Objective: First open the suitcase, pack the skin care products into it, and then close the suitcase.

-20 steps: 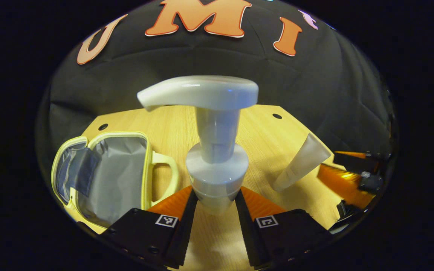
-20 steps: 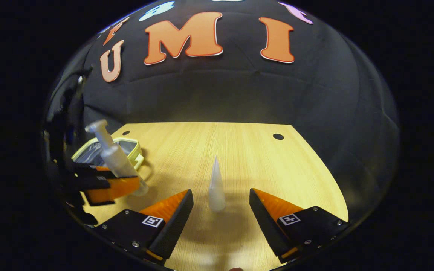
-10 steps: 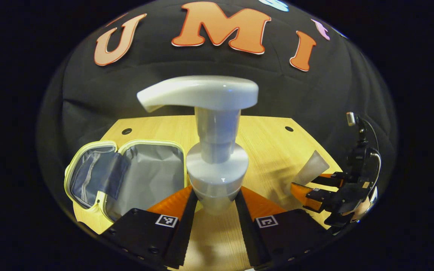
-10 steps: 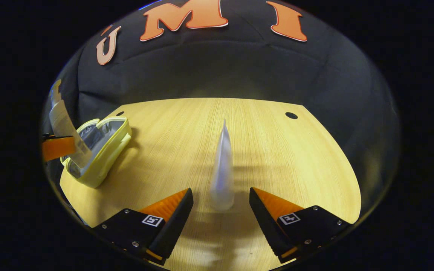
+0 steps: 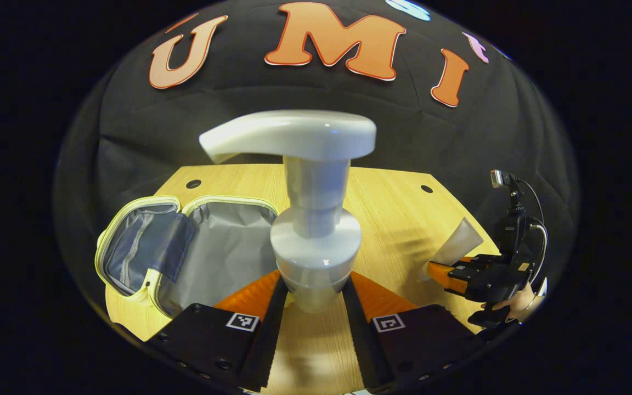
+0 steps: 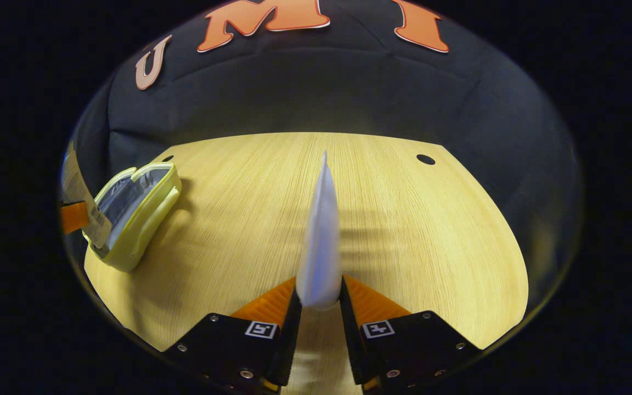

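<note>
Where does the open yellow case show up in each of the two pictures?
Left gripper view: the yellow case lies open at lower left, behind the pump bottle.
Right gripper view: the case sits at the far left edge.
Shared landmark: the wooden table.

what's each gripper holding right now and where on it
Left gripper grips the pump bottle just under its collar. Right gripper pinches the tube at its lower end.
</note>
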Demonstrator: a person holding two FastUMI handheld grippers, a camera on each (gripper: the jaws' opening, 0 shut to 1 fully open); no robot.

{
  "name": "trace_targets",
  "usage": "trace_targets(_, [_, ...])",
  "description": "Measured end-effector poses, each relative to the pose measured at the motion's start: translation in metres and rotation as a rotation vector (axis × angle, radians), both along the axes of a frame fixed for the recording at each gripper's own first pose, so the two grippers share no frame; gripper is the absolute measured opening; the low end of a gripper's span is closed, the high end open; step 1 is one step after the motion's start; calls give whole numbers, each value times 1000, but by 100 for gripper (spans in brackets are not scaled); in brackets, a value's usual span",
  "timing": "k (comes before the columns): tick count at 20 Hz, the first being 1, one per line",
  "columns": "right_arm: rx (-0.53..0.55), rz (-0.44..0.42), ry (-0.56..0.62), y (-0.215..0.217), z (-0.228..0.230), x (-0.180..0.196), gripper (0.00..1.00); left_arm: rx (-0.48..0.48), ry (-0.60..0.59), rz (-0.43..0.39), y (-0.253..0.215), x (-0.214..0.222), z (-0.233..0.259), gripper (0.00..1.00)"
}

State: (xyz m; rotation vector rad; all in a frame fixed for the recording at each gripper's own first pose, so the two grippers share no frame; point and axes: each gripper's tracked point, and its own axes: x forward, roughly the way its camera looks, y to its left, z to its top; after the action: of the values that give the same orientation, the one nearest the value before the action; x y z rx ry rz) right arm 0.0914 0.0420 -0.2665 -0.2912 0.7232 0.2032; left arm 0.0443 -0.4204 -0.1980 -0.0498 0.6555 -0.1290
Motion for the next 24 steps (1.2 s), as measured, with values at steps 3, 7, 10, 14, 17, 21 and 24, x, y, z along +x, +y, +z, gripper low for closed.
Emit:
trace_targets(3, [33, -28, 34, -1, 5, -7, 39, -31, 5, -42, 6, 1, 13, 60])
trace_targets(7, [80, -70, 47, 8, 24, -16, 38, -15, 43, -89, 44, 8, 27, 60])
trace_targets(10, [105, -91, 49, 22, 39, -24, 38, -25, 80, -100, 78, 16, 39, 60])
trace_targets(14, [182, -140, 51, 49, 58, -34, 38, 26, 177, -166, 123, 27, 38, 60])
trace_targets(17, [226, -173, 33, 66, 69, -41, 38, 23, 299, -243, 140, 29, 25, 60])
trace_targets(21, [235, -212, 37, 79, 70, -53, 38, 25, 481, -306, 155, 33, -3, 61])
trace_targets(24, [235, -243, 49, 85, 68, -61, 38, 66, 578, -350, 156, 38, -26, 61])
